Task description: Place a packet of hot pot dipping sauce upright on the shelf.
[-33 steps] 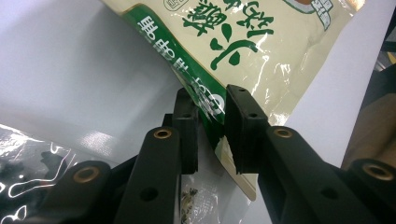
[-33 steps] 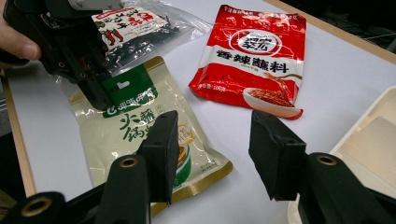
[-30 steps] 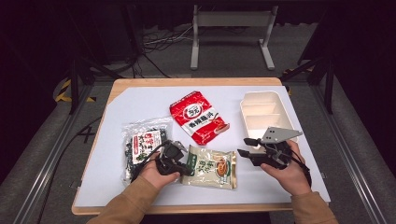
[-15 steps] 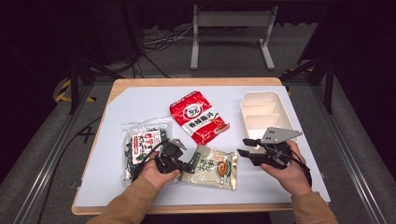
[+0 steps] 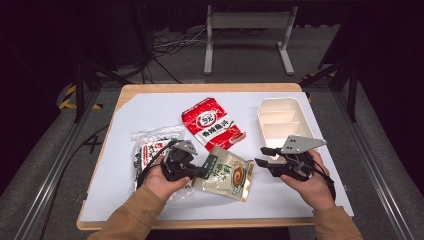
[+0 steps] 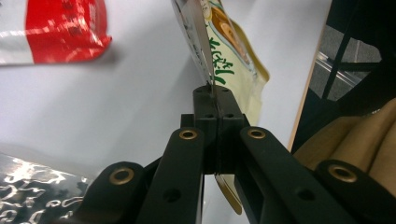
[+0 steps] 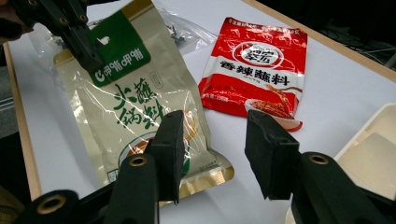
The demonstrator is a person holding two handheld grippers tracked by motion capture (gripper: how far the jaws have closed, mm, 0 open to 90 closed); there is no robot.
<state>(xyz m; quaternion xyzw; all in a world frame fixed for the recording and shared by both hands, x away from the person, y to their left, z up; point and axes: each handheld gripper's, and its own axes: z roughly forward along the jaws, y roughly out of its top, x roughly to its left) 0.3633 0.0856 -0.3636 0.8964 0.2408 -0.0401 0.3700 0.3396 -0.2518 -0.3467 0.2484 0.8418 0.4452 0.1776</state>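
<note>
Two grippers at work low in the high view. Left gripper [image 5: 204, 171], low and left of centre, pinching the green top edge of the beige sauce pouch [image 5: 227, 172]; that edge now raised off the white table [image 5: 150, 112] where a second ago the pouch lay flat, seemingly tilted rightward. Right gripper [image 5: 261, 156], low right, spread and empty, aimed at the pouch, just beside the white divided tray [image 5: 280, 107]. Red packet [image 5: 212, 125] flat at centre, clear bag [image 5: 145, 150] at left. Probably a lift begun, perhaps towards a handover or the tray.
</note>
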